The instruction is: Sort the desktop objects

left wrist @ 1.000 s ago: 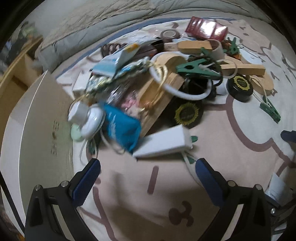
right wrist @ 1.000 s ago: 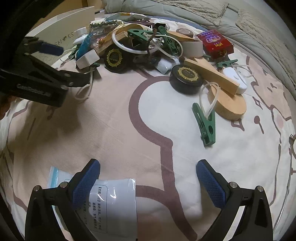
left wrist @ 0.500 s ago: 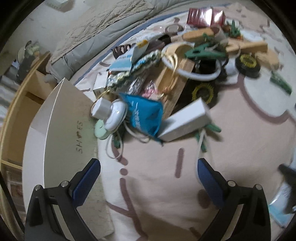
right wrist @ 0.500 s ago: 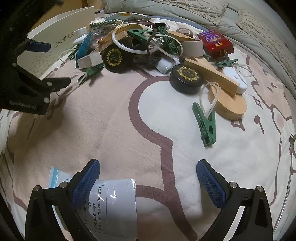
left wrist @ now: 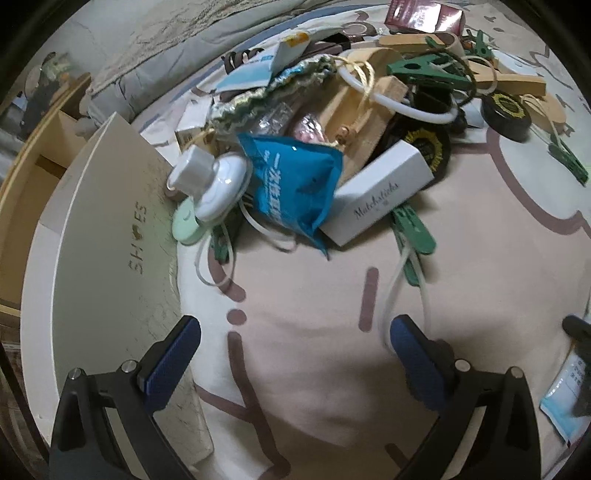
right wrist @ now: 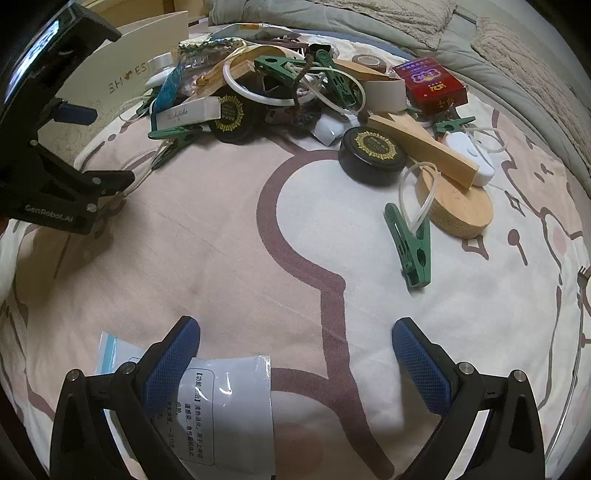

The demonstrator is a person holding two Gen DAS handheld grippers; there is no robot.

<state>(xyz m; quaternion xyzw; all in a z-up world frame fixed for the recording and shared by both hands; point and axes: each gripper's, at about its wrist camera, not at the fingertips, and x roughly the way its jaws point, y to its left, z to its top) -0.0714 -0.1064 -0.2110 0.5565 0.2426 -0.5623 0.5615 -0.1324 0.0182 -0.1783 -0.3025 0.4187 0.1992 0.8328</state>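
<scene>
A heap of small objects lies on the patterned bedspread: a blue foil packet (left wrist: 295, 177), a white "Matchsticks" box (left wrist: 380, 192), a white round device (left wrist: 218, 184), green clips (left wrist: 410, 229), black round tins (right wrist: 373, 155), wooden pieces (right wrist: 454, 199) and a red box (right wrist: 432, 85). My left gripper (left wrist: 295, 354) is open and empty, above bare bedspread in front of the heap, beside the shoe box (left wrist: 103, 258). It also shows in the right wrist view (right wrist: 55, 158). My right gripper (right wrist: 295, 354) is open and empty; a white plastic sachet (right wrist: 229, 402) lies under its left finger.
The white shoe box (right wrist: 125, 81) stands at the heap's left. A lone green clip (right wrist: 410, 247) lies right of centre with a thin clear loop. A grey quilt (right wrist: 369, 22) runs along the back. Wooden furniture (left wrist: 26, 177) stands beyond the shoe box.
My left gripper has swung left and back from the heap, bringing the shoe box into fuller view. The right gripper has stayed still.
</scene>
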